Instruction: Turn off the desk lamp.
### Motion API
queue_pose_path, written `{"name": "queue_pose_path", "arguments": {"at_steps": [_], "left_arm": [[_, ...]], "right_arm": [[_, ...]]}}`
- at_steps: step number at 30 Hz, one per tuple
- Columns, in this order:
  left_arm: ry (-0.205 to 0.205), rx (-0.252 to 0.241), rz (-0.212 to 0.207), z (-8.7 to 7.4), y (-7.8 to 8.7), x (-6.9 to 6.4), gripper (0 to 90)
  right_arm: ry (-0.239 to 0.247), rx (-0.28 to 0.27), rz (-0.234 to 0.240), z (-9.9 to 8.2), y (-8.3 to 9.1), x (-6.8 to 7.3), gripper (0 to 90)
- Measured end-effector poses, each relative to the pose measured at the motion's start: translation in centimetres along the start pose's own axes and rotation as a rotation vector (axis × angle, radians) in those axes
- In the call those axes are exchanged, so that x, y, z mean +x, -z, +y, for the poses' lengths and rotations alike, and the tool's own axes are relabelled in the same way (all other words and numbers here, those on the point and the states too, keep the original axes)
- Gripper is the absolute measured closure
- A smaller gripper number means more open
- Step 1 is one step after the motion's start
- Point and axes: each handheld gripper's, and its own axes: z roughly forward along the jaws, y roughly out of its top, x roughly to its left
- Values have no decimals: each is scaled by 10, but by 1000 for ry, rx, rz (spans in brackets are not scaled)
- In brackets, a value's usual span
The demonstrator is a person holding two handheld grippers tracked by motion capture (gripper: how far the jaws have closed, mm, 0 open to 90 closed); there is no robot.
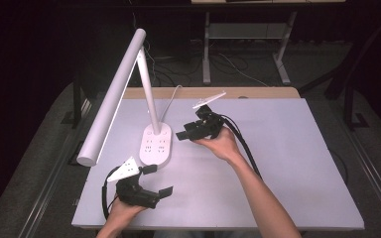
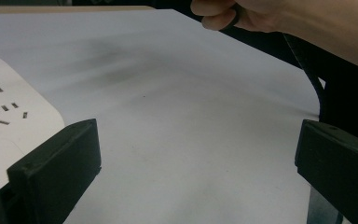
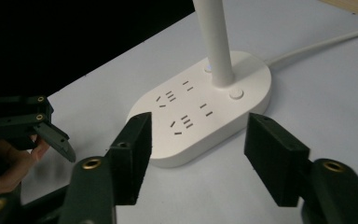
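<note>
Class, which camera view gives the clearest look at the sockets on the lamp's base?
The right gripper view: the lamp base lies close ahead of the jaws, with its socket slots and two round buttons plain to see. The high view shows the whole base, small, beside the right gripper. The left gripper view catches one edge with a few slots.

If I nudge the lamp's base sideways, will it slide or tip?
The lamp looks top-heavy: its long head overhangs far to one side, so tipping seems possible. The base is broad and flat, so a low push probably slides it. Its cord may drag.
</note>
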Motion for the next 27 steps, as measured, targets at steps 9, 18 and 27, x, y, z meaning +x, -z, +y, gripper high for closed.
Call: {"name": "queue_pose_path", "arguments": {"at_steps": [9, 18, 27], "left_arm": [[1, 1, -4, 0, 1, 1, 0], [3, -5, -7, 0, 2, 1, 0], [3, -4, -11, 0, 2, 2, 0]], "right_arm": [[9, 26, 25, 21, -24, -7, 717], [-11, 72, 18, 28, -51, -16, 900], [-57, 67, 5, 22, -75, -28, 900]]}}
